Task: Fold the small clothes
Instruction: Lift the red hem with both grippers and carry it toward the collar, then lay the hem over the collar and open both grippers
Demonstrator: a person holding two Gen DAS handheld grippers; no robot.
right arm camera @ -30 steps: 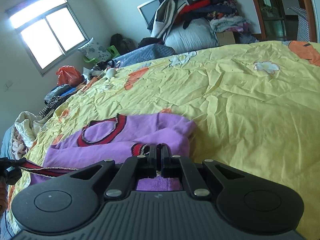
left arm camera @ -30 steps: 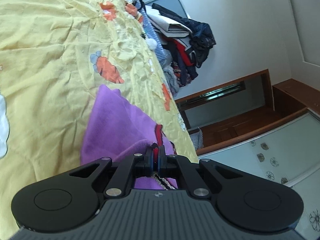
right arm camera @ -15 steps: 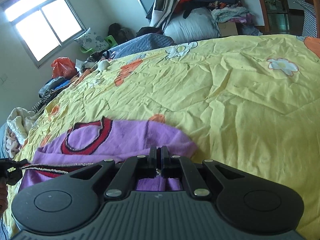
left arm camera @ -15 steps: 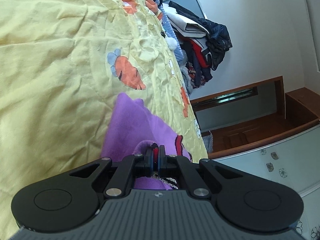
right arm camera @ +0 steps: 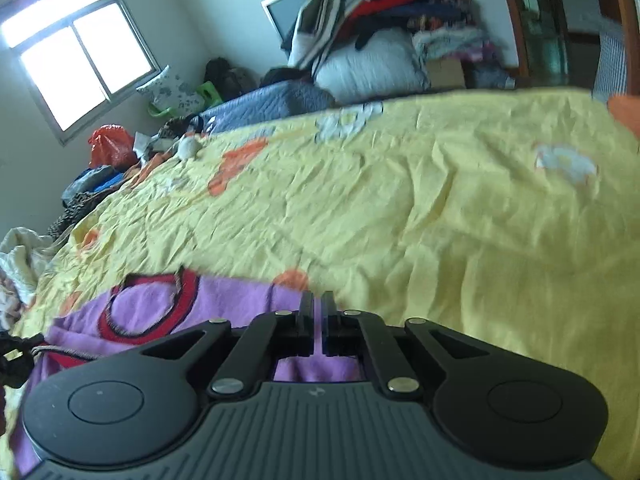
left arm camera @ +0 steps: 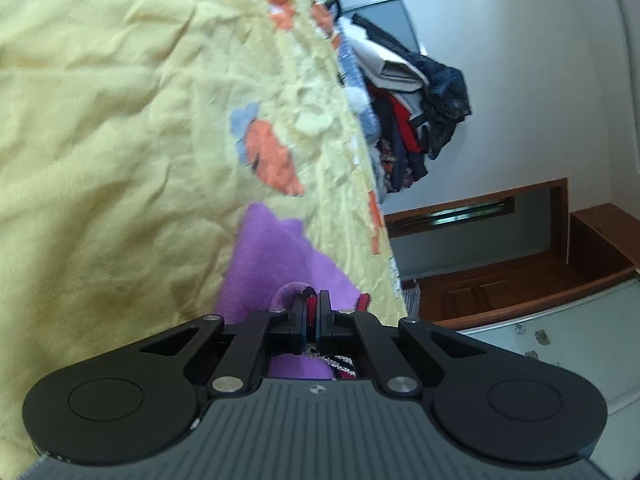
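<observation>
A small purple garment [right arm camera: 224, 304] with red and dark trim lies on the yellow bedsheet [right arm camera: 400, 208]. In the right wrist view my right gripper [right arm camera: 317, 300] is shut on the garment's near right edge, purple cloth pinched between the jaws. The red-ringed neck opening [right arm camera: 152, 308] lies to its left. In the left wrist view my left gripper [left arm camera: 312, 300] is shut on a bunched fold of the purple garment [left arm camera: 272, 256] with red trim. The left gripper [right arm camera: 16, 354] also shows at the far left edge of the right wrist view.
The crumpled yellow bedsheet [left arm camera: 120, 120] carries orange and white prints. A tall heap of clothes [right arm camera: 360, 24] stands beyond the bed's far side, and more clutter [right arm camera: 108, 148] lies under the window. A wooden cabinet [left arm camera: 520, 264] stands past the bed's edge.
Both grippers have drawn back toward the bed's near side with the purple garment still pinched. The garment now lies lower in both views, and more bare sheet shows beyond it.
</observation>
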